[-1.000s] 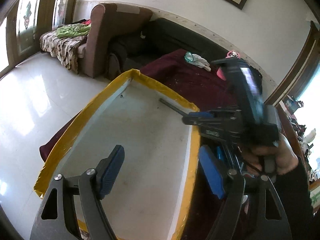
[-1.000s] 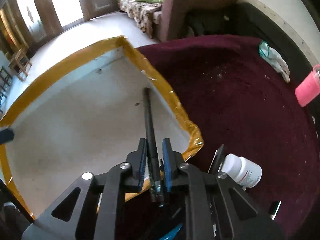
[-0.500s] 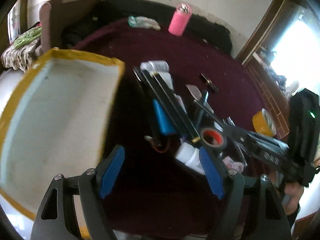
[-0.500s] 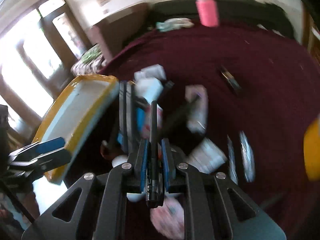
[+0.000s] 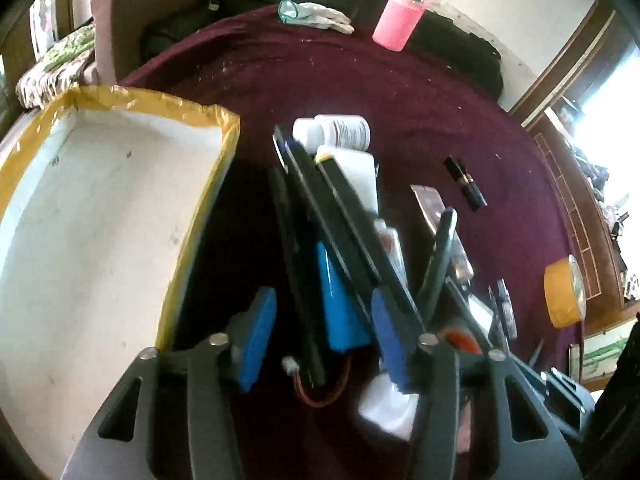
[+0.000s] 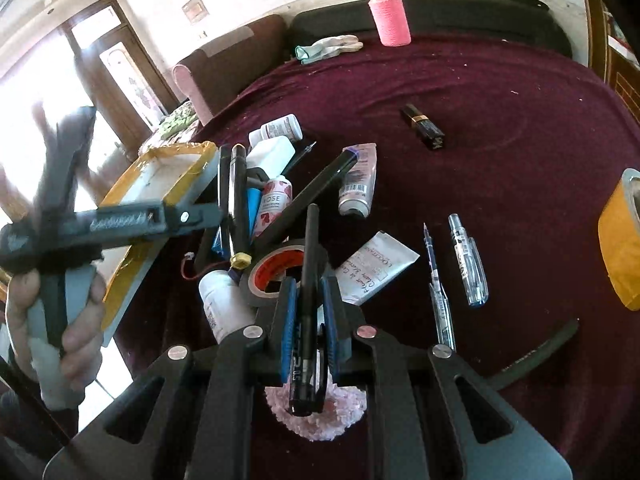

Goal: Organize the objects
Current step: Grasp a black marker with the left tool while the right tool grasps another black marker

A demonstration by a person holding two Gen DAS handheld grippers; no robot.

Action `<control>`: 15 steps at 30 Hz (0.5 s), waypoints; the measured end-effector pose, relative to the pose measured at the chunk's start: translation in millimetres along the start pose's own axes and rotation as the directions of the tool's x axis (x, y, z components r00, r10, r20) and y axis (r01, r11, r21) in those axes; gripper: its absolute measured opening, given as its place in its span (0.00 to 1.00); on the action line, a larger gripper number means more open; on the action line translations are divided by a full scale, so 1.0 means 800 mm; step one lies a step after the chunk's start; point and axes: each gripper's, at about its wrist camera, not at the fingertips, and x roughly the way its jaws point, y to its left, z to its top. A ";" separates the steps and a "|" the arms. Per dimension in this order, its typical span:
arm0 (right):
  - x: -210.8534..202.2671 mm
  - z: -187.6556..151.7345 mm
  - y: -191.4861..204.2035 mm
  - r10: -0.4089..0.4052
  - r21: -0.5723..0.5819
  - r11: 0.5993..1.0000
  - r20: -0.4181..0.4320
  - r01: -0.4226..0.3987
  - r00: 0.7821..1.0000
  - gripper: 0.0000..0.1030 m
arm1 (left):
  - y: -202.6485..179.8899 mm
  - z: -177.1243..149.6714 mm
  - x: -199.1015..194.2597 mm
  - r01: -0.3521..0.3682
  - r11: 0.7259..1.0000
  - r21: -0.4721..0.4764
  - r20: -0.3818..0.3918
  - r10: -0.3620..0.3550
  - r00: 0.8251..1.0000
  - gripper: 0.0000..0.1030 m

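Both views have swung off the yellow-edged tray (image 5: 112,216) onto the pile on the maroon cloth (image 6: 500,128); tray now at 9 o'clock in the left view. Left gripper (image 5: 316,332) jaws closing over the blue pack (image 5: 340,300) and long black bars (image 5: 340,216), pads not touching yet. Right gripper (image 6: 306,320) clamps a black pen (image 6: 308,280), pointing to 12 o'clock. Pile bottom hidden, left gripper blurred. Left hand (image 6: 56,312) grips its handle at 8 o'clock.

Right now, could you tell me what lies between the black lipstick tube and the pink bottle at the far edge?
Only bare maroon cloth lies between the lipstick tube and pink bottle; the right wrist view shows it.
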 end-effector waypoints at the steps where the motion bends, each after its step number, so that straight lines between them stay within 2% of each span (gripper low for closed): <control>1: 0.000 0.002 -0.002 0.002 0.005 1.000 0.001 -0.002 1.000 0.11 | -0.002 0.004 0.003 -0.007 1.000 0.009 0.002 0.007 1.000 0.41; 2: -0.007 -0.015 0.003 -0.002 0.009 1.000 0.010 0.002 1.000 0.11 | 0.000 0.007 0.006 -0.001 1.000 0.005 -0.004 0.001 1.000 0.41; 5: -0.006 -0.020 0.005 0.002 0.015 1.000 0.013 -0.002 1.000 0.11 | 0.007 0.019 0.016 0.030 0.999 -0.019 -0.035 -0.031 0.999 0.39; 7: -0.008 -0.019 0.007 -0.001 0.015 1.000 0.015 0.001 1.000 0.11 | 0.006 0.025 0.024 -0.003 1.000 -0.010 -0.045 0.003 0.999 0.28; 8: -0.015 -0.036 0.013 -0.008 0.020 1.000 0.022 0.007 1.000 0.11 | 0.006 0.027 0.022 0.001 1.000 -0.011 -0.033 -0.001 0.999 0.20; 10: -0.018 -0.038 0.016 -0.012 0.021 1.000 0.025 0.012 1.000 0.11 | 0.009 0.024 0.013 0.008 1.000 -0.012 -0.030 -0.008 1.000 0.15; 15: -0.024 -0.048 0.019 -0.023 0.050 0.999 0.024 0.022 0.999 0.11 | 0.010 -0.003 -0.008 0.030 0.999 0.026 -0.039 -0.029 0.999 0.12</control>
